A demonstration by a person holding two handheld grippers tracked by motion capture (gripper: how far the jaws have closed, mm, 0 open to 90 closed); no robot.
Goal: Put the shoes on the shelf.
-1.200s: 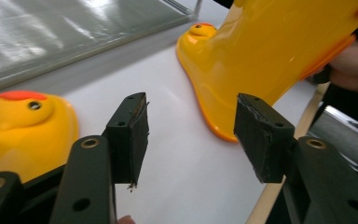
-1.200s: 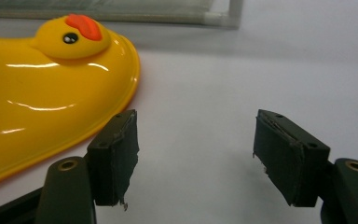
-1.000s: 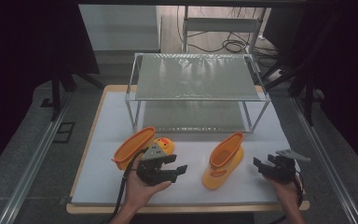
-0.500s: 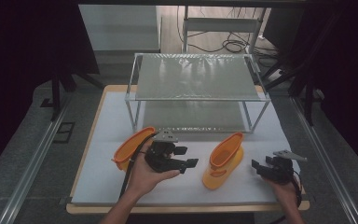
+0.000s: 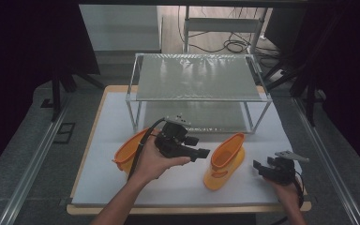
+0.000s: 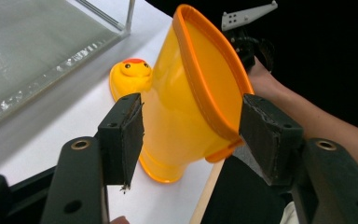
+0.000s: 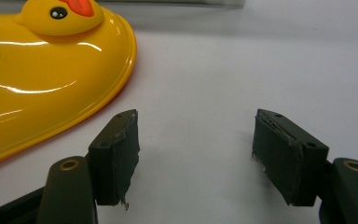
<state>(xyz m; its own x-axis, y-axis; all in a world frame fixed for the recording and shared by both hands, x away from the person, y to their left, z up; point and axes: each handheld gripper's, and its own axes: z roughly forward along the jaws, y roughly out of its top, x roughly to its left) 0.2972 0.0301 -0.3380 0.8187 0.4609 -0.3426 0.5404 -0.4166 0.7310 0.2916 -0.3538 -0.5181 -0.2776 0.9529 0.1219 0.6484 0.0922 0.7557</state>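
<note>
Glossy yellow-orange rubber boot (image 5: pixel 225 161), duck face on the toe, standing upright on the white table mat (image 5: pixel 178 187) in front of the wire-frame glass shelf (image 5: pixel 197 77). A second boot (image 5: pixel 130 151) of the same kind lies on its side at left. Left gripper (image 5: pixel 205 153): lifted off the mat in the person's left hand (image 5: pixel 155 161), pointed toward the upright boot, jaws spread wide with nothing between them. Right gripper (image 5: pixel 258 167): low on the mat just right of the boot, jaws likewise parted and empty.
</note>
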